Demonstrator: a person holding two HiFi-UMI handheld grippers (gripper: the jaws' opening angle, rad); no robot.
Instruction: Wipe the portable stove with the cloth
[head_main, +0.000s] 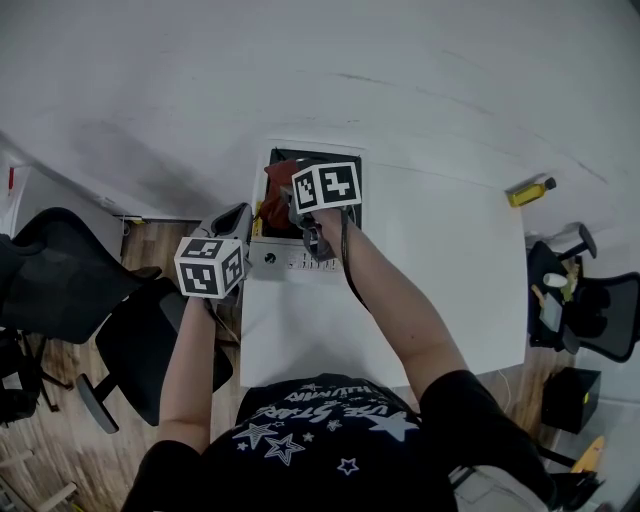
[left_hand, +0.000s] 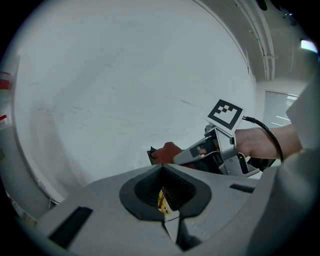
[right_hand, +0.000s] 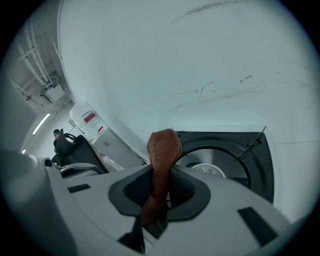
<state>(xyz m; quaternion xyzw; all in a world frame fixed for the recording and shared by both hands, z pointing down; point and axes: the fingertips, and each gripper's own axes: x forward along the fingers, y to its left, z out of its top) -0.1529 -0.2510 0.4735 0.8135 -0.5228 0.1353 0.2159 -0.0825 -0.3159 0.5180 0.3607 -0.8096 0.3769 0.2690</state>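
Over the portable stove (head_main: 285, 262), far left on the table (head_main: 450, 270), right gripper (right_hand: 161, 176) pinches the reddish cloth (right_hand: 163, 146); left gripper (left_hand: 167, 197) has jaws pressed together

Your cloth (right_hand: 163, 147) reads as a coarse rust-red knit: matt, rough weave. Right gripper (right_hand: 161, 175) shell is smooth matt grey plastic with a darker rubbery-looking liner round the jaws. Left gripper (left_hand: 167, 192) has the same finish. Portable stove (right_hand: 259, 165) top is matt black. Its burner plate (right_hand: 209, 170) is bare metal with a slight sheen, and the control panel (head_main: 288, 262) looks silver. Table (head_main: 450, 260) is smooth matt white. Floor (head_main: 45, 445) on your left is wood plank, low sheen.
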